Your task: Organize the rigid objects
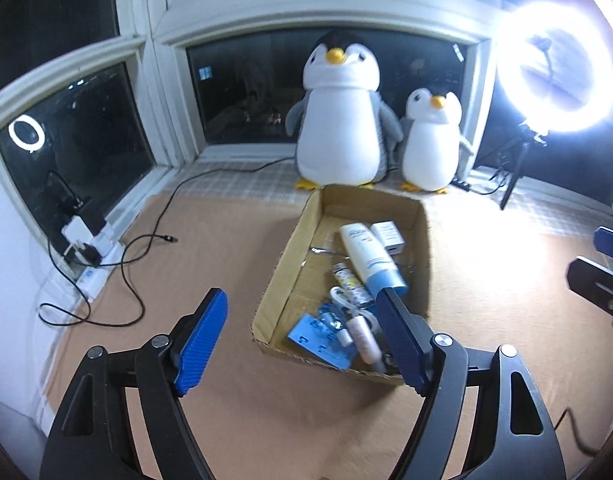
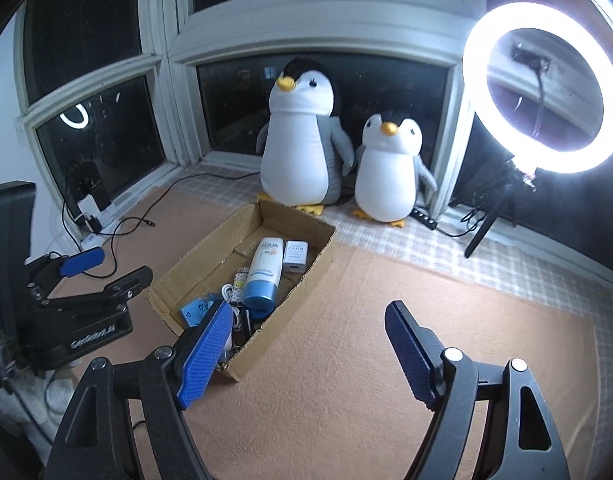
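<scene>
An open cardboard box [image 1: 282,264] [image 2: 306,276] stands on the tan mat. It holds a white and blue sunscreen tube [image 1: 368,256] [image 2: 264,276], a small white box [image 1: 388,234] [image 2: 295,255], a blue card [image 1: 314,338] [image 2: 196,312], a white cable [image 1: 340,296], a patterned stick [image 1: 352,284] and a pinkish tube [image 1: 364,340]. My left gripper [image 1: 302,312] is open and empty, just before the box's near end; it also shows in the right wrist view [image 2: 106,268]. My right gripper [image 2: 306,322] is open and empty, at the box's right corner.
Two plush penguins [image 1: 342,120] [image 1: 430,144] stand behind the box at the window. A lit ring light [image 2: 546,88] on a tripod stands at the right. A power strip with chargers [image 1: 86,248] and black cables [image 1: 142,248] lie at the left.
</scene>
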### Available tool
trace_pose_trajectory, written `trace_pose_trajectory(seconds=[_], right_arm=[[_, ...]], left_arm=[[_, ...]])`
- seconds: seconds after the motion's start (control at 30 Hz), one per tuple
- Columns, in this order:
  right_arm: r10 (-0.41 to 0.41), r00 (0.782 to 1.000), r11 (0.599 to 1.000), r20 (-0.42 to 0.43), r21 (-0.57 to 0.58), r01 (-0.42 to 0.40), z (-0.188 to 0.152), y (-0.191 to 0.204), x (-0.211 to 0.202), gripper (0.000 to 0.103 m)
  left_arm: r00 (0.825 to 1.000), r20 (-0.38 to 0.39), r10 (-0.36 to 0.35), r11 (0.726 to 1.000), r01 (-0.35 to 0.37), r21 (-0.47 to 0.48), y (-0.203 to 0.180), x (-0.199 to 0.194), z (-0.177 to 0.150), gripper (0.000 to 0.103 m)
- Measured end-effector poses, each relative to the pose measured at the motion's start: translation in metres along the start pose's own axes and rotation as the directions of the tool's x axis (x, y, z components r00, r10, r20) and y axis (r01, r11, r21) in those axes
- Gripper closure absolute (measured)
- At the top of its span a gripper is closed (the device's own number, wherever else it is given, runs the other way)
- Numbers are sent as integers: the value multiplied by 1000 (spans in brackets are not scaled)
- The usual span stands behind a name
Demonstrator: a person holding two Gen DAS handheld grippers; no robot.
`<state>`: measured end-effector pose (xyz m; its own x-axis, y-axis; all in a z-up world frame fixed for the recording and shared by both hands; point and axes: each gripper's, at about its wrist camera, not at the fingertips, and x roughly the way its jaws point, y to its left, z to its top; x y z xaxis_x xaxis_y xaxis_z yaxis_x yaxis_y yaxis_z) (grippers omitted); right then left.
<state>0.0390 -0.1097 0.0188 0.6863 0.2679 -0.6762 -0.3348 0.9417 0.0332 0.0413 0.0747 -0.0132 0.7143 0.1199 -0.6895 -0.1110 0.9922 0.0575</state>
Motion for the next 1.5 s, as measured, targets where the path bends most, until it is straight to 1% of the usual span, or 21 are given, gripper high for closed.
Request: trace_pose_trajectory(seconds=[0.17,0.3,0.43,0.57,0.87,1.5], right_arm=[[-6,999,1000,35,8,5,-6,3,-19,22],[-47,997,999,55,-6,47,-13,9,-27,22],[-59,996,998,60,1,59,-21,10,-32,18],[-76,995,997,56,9,76,-28,8,-33,17],[-96,994,995,45,21,95,-32,3,-31,16],[-88,996,996,25,19,87,-32,2,-23,16]], left_arm=[[1000,23,0,1000,0,10,-8,-25,-2,23],[1000,28,-8,1000,7,9,-13,-39,-8,23],[1000,23,-15,1000,15,11,-17,-48,-13,23],[999,30,-15,1000,14,18,-20,-54,-15,23],[999,29,-24,1000,23,15,-22,-56,-14,23],[1000,17,-24,1000,24,3,-21,-53,-14,23]])
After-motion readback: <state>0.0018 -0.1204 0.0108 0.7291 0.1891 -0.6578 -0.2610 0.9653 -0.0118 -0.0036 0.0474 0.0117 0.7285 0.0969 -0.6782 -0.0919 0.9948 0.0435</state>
